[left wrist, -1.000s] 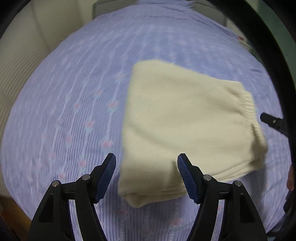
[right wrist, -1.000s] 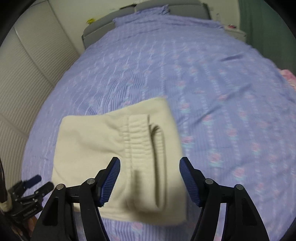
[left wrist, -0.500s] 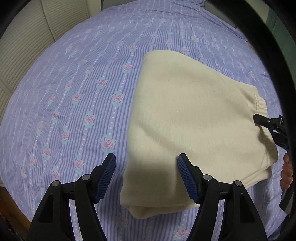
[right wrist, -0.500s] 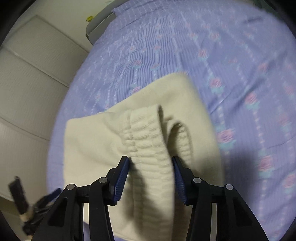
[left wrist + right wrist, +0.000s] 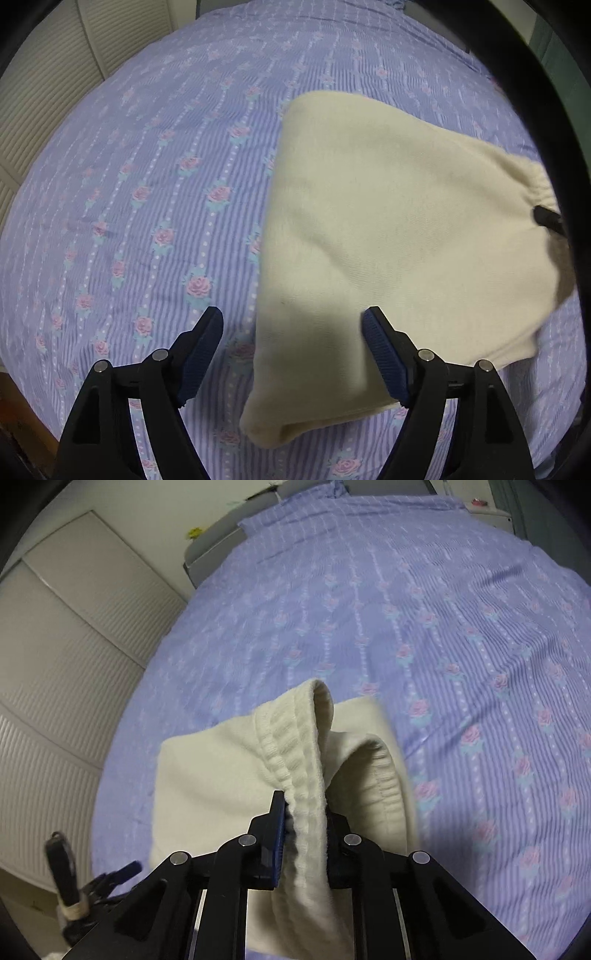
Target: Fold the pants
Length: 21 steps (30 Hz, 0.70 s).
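Cream folded pants (image 5: 388,229) lie on the bed. My left gripper (image 5: 293,325) hovers over their near left corner. Its jaws are opening, the folded edge shows in the gap and the pads stand clear of the cloth. My right gripper (image 5: 306,812) is closing on the ribbed waistband (image 5: 295,753). Both pads press on that band, which stands raised in a loop above the rest of the pants (image 5: 207,775). The right gripper's tip (image 5: 548,219) shows at the pants' far right end, and the left gripper (image 5: 110,877) shows low on the left of the right wrist view.
A purple sheet with pink roses (image 5: 147,192) covers the bed (image 5: 461,646). Louvred cupboard doors (image 5: 55,672) run along the left side. A grey headboard (image 5: 218,542) stands at the far end. A strip of wooden floor (image 5: 14,417) shows past the bed's near edge.
My right gripper has come down over the waistband and closed on it, raising it off the pile. My left gripper has drawn nearer to the pants' corner and its jaws have widened.
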Available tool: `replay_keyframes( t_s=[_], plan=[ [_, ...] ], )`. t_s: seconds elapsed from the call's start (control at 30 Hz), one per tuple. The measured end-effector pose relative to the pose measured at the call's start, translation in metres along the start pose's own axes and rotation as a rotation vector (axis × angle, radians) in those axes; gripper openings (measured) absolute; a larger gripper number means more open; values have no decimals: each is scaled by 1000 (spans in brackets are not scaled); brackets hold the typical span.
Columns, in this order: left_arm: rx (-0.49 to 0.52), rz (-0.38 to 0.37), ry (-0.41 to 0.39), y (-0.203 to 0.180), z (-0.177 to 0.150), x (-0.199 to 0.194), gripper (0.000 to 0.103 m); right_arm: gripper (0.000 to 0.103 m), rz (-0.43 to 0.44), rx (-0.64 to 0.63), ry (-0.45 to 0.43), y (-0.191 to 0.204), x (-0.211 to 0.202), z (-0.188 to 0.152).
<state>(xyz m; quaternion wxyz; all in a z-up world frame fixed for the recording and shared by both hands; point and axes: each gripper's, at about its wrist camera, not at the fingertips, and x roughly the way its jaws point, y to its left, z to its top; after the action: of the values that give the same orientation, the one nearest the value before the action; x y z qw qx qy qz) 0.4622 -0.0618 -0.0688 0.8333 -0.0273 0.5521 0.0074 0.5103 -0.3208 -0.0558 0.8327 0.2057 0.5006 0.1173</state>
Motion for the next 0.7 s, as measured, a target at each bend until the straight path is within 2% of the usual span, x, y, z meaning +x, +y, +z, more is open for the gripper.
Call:
replay_keyframes(
  t_s=[0.07, 0.1, 0.13, 0.2, 0.27, 0.33, 0.43, 0.5, 0.57, 0.7],
  plan=[
    [23, 30, 10, -6, -1, 6, 78, 24, -53, 21, 103, -11, 27, -4],
    [31, 33, 10, -7, -2, 7, 78, 27, -80, 6, 109, -10, 29, -6],
    [33, 33, 9, -6, -2, 7, 78, 34, -99, -8, 86, -7, 24, -8],
    [13, 18, 16, 0, -2, 7, 81, 42, -159, -21, 1, 2, 0, -16],
    [-14, -8, 30, 7, -2, 8, 82, 69, -253, -25, -98, 7, -27, -29],
    [-36, -19, 39, 12, -1, 4, 81, 72, -282, -22, -135, 9, -39, -38],
    [-23, -19, -24, 13, 1, -16, 81, 72, -253, -39, -156, 13, -50, -42],
    [-2, -20, -68, 11, 3, -29, 81, 81, -222, -66, -161, 7, -61, -51],
    [9, -37, -93, 10, 7, -38, 81, 83, -218, -62, -131, 4, -50, -53],
    [17, -37, -102, 9, 11, -39, 81, 83, -179, 26, -99, -9, -29, -52]
  ],
)
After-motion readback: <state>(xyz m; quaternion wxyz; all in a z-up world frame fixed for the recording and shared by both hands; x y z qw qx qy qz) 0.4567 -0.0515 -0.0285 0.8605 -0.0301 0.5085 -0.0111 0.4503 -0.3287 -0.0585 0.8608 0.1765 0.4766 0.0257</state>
